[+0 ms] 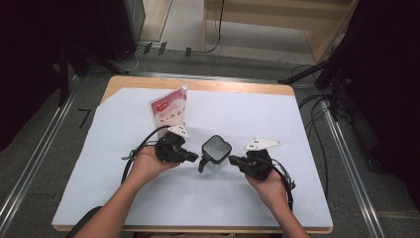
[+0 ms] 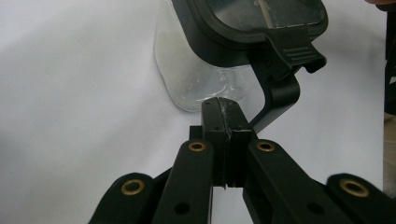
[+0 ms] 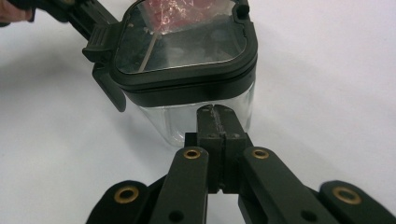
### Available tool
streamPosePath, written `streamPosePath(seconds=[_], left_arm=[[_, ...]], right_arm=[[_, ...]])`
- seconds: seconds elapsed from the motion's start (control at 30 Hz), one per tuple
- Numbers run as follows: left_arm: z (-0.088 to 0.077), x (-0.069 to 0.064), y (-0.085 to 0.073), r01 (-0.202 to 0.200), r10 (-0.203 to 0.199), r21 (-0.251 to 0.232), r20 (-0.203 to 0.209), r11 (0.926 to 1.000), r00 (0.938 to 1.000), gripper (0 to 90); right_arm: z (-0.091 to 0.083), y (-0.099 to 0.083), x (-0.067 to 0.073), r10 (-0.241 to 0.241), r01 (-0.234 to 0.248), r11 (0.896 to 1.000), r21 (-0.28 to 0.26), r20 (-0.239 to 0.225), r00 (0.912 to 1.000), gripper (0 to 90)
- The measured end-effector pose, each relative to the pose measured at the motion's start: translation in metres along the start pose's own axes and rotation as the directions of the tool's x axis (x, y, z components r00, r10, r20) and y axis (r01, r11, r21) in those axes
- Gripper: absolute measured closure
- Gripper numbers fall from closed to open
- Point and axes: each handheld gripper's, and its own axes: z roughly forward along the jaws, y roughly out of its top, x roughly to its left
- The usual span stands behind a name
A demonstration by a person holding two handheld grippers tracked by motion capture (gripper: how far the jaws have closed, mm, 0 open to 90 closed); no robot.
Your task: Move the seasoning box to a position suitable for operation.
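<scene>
I held both grippers clenched on nothing, my left gripper (image 1: 194, 158) and right gripper (image 1: 233, 159) flanking the clear jar (image 1: 216, 154) at the frame's centre. Its black lid (image 3: 182, 46) was on and latched, the pouch (image 1: 170, 110) untouched at upper left; opening and filling remained, I judged.

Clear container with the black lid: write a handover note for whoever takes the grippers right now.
Left gripper: shut, empty, tips beside the container's latch.
Right gripper: shut, empty, tips close to the container's other side.
Clear container: upright mid-table on the white sheet, between the two grippers, black lid on, its latch hanging at the side.
Red-and-white pouch: standing behind the container, untouched.
Done: both grippers brought up to the container.
Left: probably open the lid; nothing gripped yet.
</scene>
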Motion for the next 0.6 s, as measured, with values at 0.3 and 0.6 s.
streamPosePath(seconds=[0.3, 0.6], left_arm=[[0.007, -0.008, 0.004, -0.023, 0.024, -0.004, 0.022, 0.9997, 0.9995, 90.0], [0.008, -0.013, 0.005, -0.038, 0.038, 0.006, 0.023, 0.9992, 0.999, 90.0]], right_arm=[[0.001, 0.001, -0.002, 0.012, -0.012, 1.0, -0.004, -0.01, 0.9999, 90.0], [0.003, 0.003, -0.005, 0.022, -0.022, 1.0, -0.007, -0.017, 0.9996, 90.0]])
